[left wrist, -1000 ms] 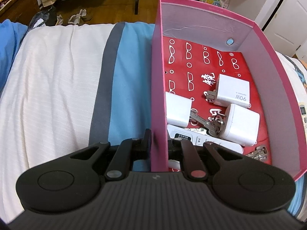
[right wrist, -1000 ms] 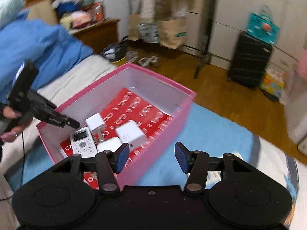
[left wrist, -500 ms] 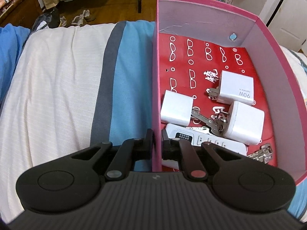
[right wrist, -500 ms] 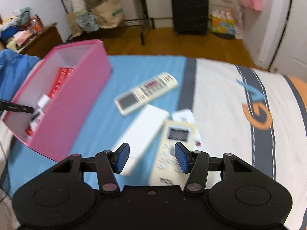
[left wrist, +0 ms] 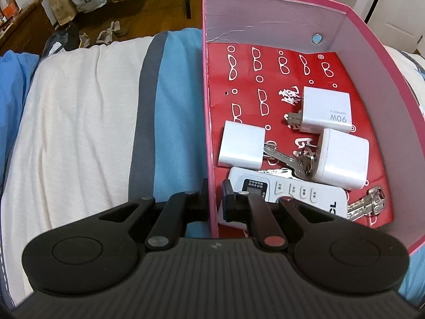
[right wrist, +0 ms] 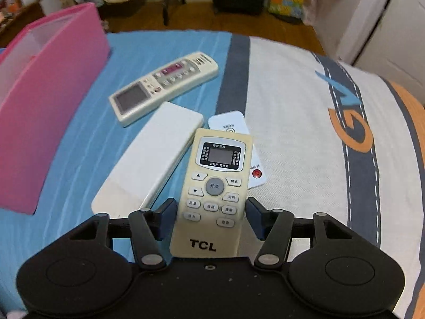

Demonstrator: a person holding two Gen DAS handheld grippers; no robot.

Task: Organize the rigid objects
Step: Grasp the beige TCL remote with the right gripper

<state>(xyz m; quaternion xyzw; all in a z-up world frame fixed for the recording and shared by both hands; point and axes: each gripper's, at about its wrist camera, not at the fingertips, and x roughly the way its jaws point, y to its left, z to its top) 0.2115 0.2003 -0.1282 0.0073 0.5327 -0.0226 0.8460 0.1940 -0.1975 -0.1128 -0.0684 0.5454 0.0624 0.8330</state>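
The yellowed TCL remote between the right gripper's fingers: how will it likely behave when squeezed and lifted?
The TCL remote looks like a rigid plastic slab, so it probably won't flex. Its smooth sides may slip in the open right gripper. Its far end overlaps the small white remote, which might shift.

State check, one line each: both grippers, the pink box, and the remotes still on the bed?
left gripper: shut on the pink box wall, one finger inside, one outside
pink box: open-topped, holds chargers, keys and a remote
right gripper: open, fingers astride the TCL remote, not gripping
TCL remote: face up, overlapping the small white remote
grey-screen remote: face up
long white remote: face down
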